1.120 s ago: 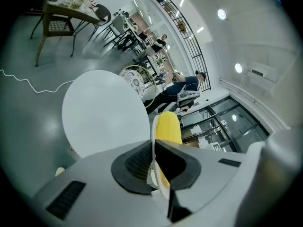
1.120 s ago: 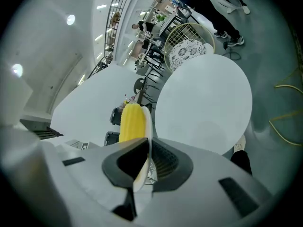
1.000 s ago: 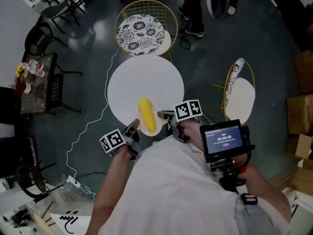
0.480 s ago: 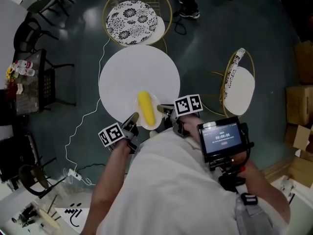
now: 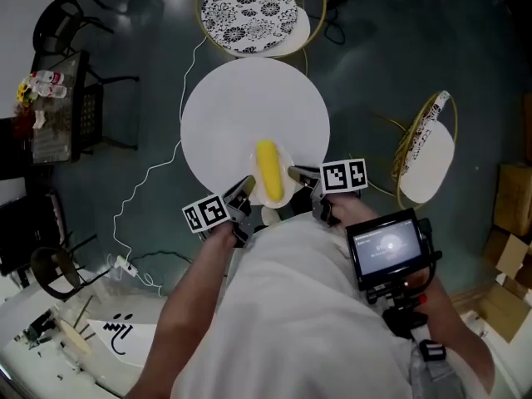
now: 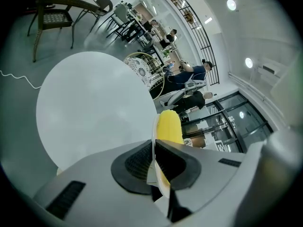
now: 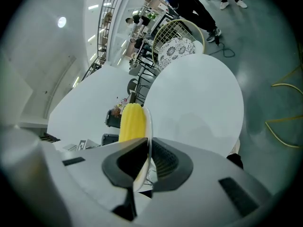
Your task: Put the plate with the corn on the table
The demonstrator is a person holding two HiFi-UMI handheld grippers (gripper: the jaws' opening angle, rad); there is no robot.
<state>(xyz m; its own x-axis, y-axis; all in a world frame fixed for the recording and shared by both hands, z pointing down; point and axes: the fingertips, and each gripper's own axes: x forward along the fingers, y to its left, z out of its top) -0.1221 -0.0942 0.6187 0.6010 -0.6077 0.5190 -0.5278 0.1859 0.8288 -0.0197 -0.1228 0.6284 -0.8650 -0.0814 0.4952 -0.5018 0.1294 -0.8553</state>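
A small white plate [image 5: 283, 192] carries a yellow corn cob [image 5: 268, 169] over the near edge of the round white table [image 5: 249, 115]. My left gripper [image 5: 247, 191] is shut on the plate's left rim, my right gripper [image 5: 294, 174] on its right rim. In the left gripper view the plate rim [image 6: 154, 141] stands edge-on between the black pads, with the corn [image 6: 169, 125] just past it. In the right gripper view the rim [image 7: 148, 131] is pinched the same way beside the corn [image 7: 131, 122]. Whether the plate touches the table [image 6: 90, 108] cannot be told.
A gold wire chair with a patterned cushion [image 5: 249, 2] stands beyond the table. Another gold chair with a white seat [image 5: 432, 160] is to the right. A white cable [image 5: 150, 181] runs over the dark floor at left, and a dark side table [image 5: 54, 106] stands far left.
Both grippers and the plate with the corn have stayed together while the view shifted; the plate now sits a little further over the table's near edge.
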